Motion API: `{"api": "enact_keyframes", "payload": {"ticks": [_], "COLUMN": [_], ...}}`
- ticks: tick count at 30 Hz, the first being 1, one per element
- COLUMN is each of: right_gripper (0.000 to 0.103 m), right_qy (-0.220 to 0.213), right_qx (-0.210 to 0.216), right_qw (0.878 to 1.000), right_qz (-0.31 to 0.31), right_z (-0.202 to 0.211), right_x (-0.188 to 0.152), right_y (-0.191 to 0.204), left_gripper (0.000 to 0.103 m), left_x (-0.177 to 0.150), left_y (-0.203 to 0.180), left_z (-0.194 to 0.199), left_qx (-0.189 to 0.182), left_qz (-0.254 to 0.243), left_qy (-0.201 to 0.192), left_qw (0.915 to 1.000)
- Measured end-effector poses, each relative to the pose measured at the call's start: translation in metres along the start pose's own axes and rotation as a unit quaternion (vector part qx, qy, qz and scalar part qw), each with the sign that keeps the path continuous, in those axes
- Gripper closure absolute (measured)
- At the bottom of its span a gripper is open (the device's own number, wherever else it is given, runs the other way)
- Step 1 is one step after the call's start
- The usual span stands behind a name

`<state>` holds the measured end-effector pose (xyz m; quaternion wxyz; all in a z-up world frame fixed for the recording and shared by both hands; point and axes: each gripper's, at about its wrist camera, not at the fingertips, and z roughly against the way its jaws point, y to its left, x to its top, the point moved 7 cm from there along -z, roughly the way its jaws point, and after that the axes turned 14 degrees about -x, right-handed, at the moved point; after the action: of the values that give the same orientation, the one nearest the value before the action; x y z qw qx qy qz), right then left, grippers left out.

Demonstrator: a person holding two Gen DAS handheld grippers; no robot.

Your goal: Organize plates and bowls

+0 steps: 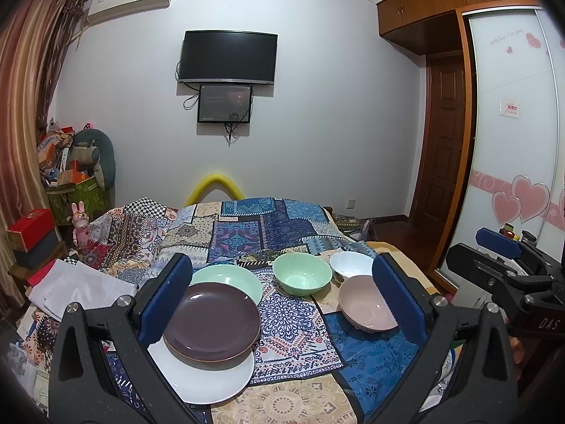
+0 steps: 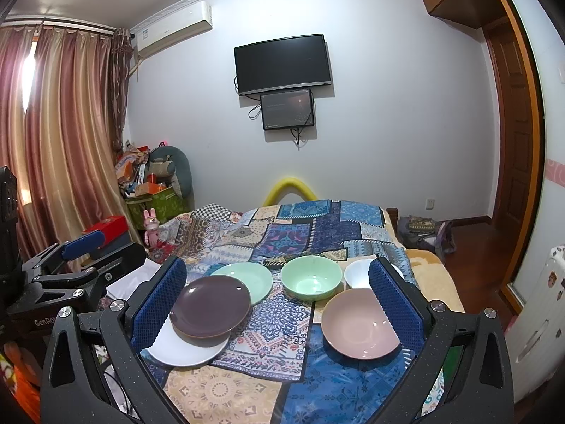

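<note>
The right hand-held gripper [image 2: 277, 296] hangs over a bed covered with a patchwork patterned bedspread [image 2: 293, 226], its blue-padded fingers [image 2: 160, 300] spread wide with nothing between them. On the bedspread lie three plates: a dark purple round plate [image 2: 210, 305] resting partly on a white round plate [image 2: 187, 348], and a pale green round plate [image 2: 247, 277] just behind, its near edge under the purple one. To the right stand a pale green bowl [image 2: 312, 281], a white bowl [image 2: 356, 274] partly hidden by the right finger, and a pink bowl [image 2: 360, 323] nearest the camera. The left hand-held gripper [image 2: 83, 242] shows at the left edge.
</note>
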<state>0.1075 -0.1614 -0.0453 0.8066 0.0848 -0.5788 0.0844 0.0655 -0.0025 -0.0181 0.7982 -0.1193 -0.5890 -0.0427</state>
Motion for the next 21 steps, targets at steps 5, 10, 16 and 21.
{"api": "enact_keyframes", "payload": {"ticks": [5, 10, 16, 21], "right_gripper": [0.000, 0.000, 0.000, 0.000], "right_qy": [0.000, -0.001, -0.002, -0.001], "right_qx": [0.000, 0.001, 0.000, 0.000], "right_qw": [1.000, 1.000, 1.000, 1.000], "right_qz": [0.000, 0.000, 0.000, -0.001], "right_z": [-0.0004, -0.0005, -0.0004, -0.0007], "right_x": [0.0002, -0.0017, -0.0018, -0.0018], "right_y": [0.0002, 0.0014, 0.0013, 0.0012], "left_gripper": [0.000, 0.000, 0.000, 0.000], "left_x": [0.0029, 0.0044, 0.0042, 0.0059], "left_y": [0.0021, 0.0025, 0.0013, 0.0022], "left_z": [0.0021, 0.0026, 0.0025, 0.0033], "left_qx": [-0.001, -0.001, -0.002, -0.004], "left_qz": [0.001, 0.002, 0.003, 0.006], "left_qy": [-0.001, -0.001, -0.007, -0.004], "left_qw": [1.0000, 1.0000, 1.0000, 1.0000]}}
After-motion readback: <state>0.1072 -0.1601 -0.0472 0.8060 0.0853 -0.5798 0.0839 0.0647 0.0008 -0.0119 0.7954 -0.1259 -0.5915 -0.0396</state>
